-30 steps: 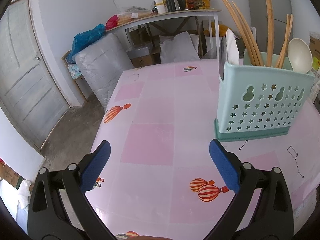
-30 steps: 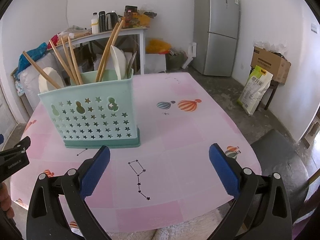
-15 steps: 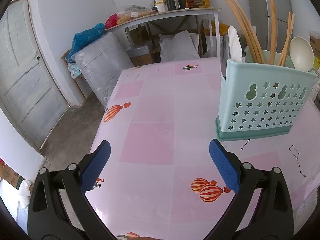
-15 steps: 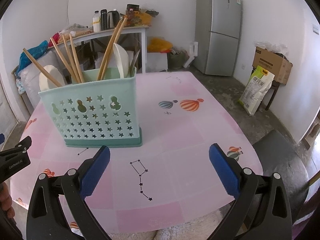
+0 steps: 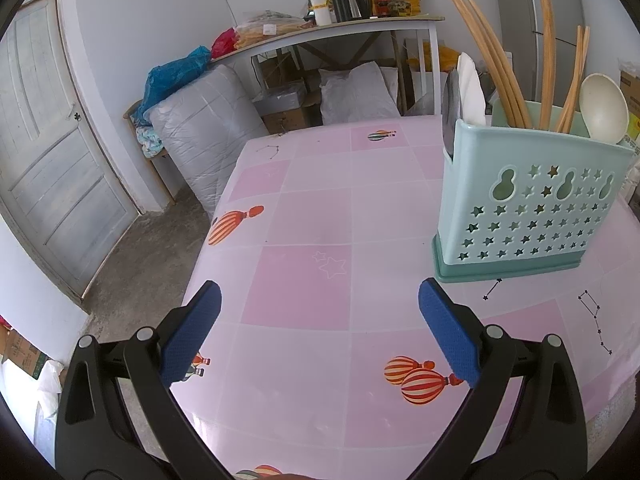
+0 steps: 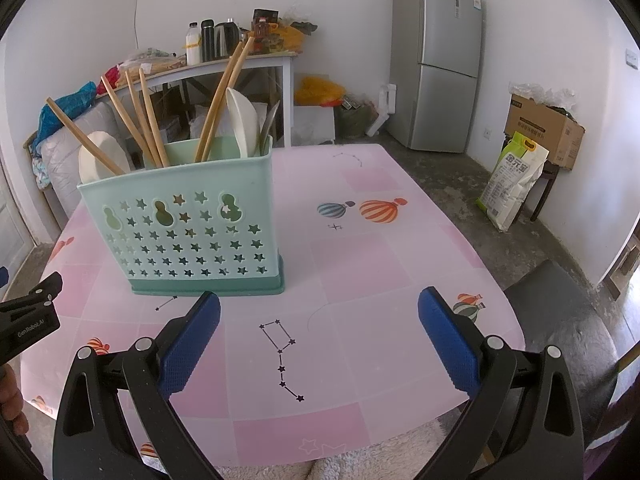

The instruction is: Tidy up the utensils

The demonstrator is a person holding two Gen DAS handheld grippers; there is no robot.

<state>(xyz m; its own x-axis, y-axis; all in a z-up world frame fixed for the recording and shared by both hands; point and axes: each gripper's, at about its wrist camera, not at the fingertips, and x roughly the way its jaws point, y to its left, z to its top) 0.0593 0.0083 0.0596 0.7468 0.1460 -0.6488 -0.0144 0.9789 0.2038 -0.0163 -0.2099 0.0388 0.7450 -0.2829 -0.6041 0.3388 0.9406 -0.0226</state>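
A mint-green utensil holder (image 5: 524,208) (image 6: 188,232) with star cut-outs stands upright on the pink table (image 5: 320,248) (image 6: 380,264). Inside it are several wooden chopsticks (image 5: 496,68) (image 6: 136,120), two white spoons (image 5: 602,110) (image 6: 242,124) and a metal utensil (image 6: 270,126). My left gripper (image 5: 318,300) is open and empty, low over the table's near left part, with the holder to its upper right. My right gripper (image 6: 318,308) is open and empty too, just in front and to the right of the holder.
A white side table (image 6: 240,68) with bottles and a kettle stands at the back wall. A grey fridge (image 6: 436,60) is at the back right, with a cardboard box (image 6: 540,128) and a sack (image 6: 512,180) along the right wall. A door (image 5: 48,152) and wrapped bundles (image 5: 200,136) are on the left.
Both grippers have drifted slightly; the holder sits a little further right in each view. Both stay open and empty.
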